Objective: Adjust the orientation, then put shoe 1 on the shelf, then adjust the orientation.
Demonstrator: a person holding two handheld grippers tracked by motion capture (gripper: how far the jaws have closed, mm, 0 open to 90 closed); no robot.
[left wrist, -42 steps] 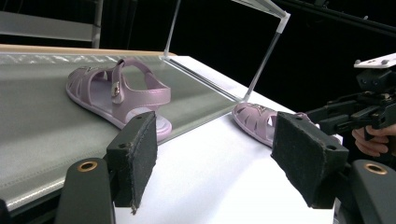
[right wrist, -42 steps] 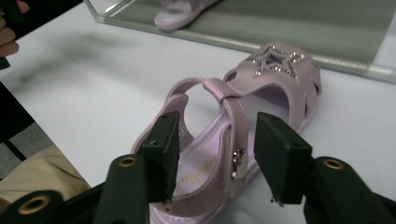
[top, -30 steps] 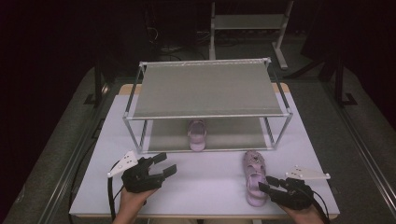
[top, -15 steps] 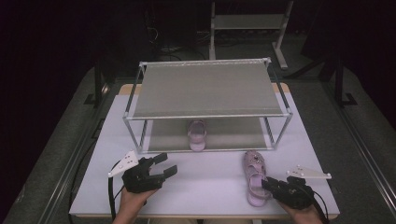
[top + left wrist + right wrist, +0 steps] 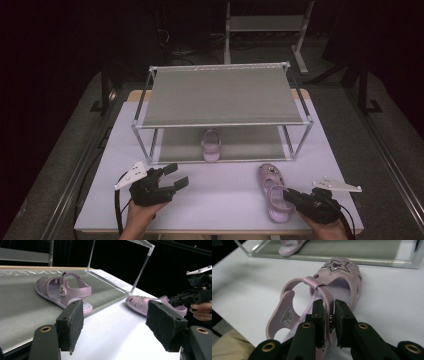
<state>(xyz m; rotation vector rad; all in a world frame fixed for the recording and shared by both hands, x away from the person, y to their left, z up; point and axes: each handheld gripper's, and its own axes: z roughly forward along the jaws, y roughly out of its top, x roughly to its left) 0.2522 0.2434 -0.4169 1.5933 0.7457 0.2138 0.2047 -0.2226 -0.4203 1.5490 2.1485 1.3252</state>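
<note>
White desk (image 5: 225,195) under dark surroundings is carrying a two-tier metal rack (image 5: 220,95).
One pink sandal (image 5: 211,145) is lying on the rack's lower shelf; the other sandal (image 5: 272,192) is sitting on the desk just in front, its strap being pinched by the right gripper (image 5: 329,315). The left gripper (image 5: 172,180) is hovering with jaws spread wide, holding nothing.

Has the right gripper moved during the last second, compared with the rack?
Yes. In the high view the right gripper has shifted slightly left, closing on the sandal strap; the rack stayed fixed.
</note>
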